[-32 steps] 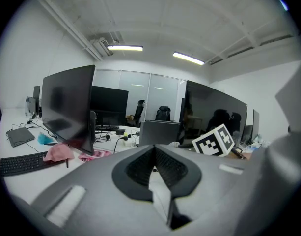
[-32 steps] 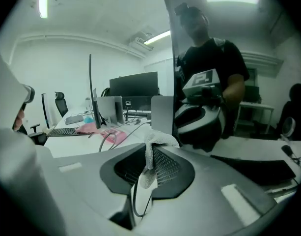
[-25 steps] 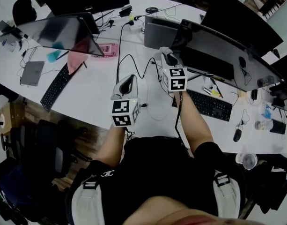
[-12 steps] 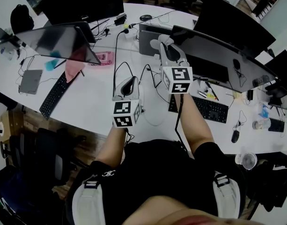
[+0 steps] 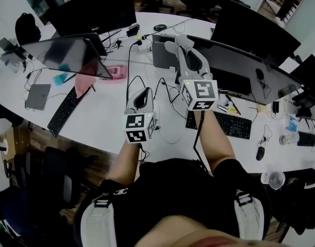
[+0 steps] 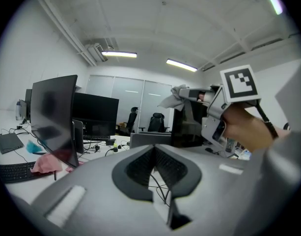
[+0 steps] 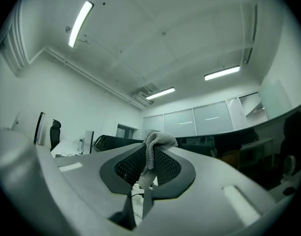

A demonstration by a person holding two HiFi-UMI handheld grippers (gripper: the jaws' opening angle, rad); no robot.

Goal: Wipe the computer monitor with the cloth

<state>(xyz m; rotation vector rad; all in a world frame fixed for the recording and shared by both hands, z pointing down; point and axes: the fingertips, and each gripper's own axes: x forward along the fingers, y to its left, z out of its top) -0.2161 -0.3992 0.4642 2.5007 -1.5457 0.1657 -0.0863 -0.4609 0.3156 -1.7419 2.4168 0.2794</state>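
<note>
Right fingers: clamped on the grey cloth; a fold bunches above the tips and a tail hangs down between the pads.
Right gripper: held high over the back of the table, tips pointing away from the person.
Left fingers: together, nothing between them.
Left gripper: lower, over bare table and cables, well apart from the screen.
Monitor: wide and curved, standing behind the keyboard. Its long axis runs from just beside the right gripper off to the person's right.
Key relation: the cloth sits by the monitor's left end near the top edge, so the screen lies ahead and to the right of the fingers. Whether they touch cannot be told.
Nearer hand: right, by far.
Judgement: a sweep rightward along the long axis looks the natural stroke.
</note>
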